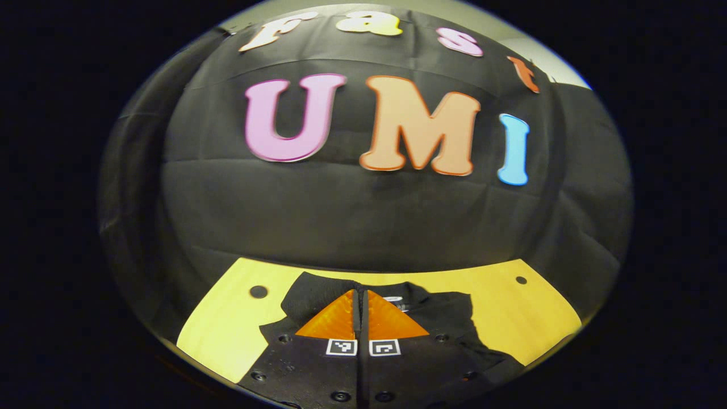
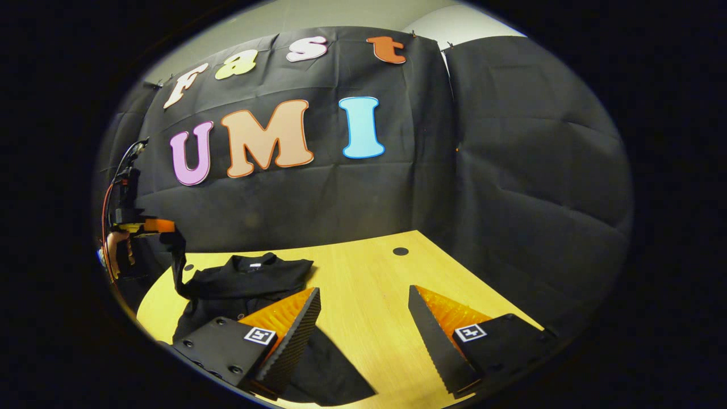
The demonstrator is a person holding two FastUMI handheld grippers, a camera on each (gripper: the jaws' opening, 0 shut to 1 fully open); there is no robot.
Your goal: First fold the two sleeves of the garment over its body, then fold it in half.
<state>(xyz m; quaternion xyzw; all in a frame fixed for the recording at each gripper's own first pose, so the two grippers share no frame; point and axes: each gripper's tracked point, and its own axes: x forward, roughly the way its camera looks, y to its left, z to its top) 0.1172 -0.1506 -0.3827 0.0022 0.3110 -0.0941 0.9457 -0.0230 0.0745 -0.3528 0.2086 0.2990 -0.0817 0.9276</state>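
Nearest the camera in the left gripper view, we found the left gripper (image 1: 360, 295) with its jaws clenched, the two fingers (image 1: 335, 321) pressed together with only a thin dark line between them. Directly beyond and beneath them lay the black garment (image 1: 448, 318), spread on the yellow wooden worktop (image 1: 227, 324).

In the right gripper view, the right gripper (image 2: 363, 318) stood with its jaws released, fingers wide apart and nothing between them but bare worktop. Its left-hand finger overlapped the near edge of the garment in the picture; we could not tell whether it touched the cloth.

Farther off in the same view, the garment lay toward the left part of the worktop, its collar at the far side. One sleeve (image 2: 180, 267) was raised off the body and hung as a dark strip from the tips of the left gripper at the far left edge, above the worktop. We recorded the left jaws as grasping that sleeve. A hand (image 2: 113, 247) held that gripper from behind, with cables running up from it.

Beyond the garment we noted a round hole (image 2: 400, 251) in the worktop near its far edge. Behind everything hung the black cloth booth wall (image 2: 511, 170).
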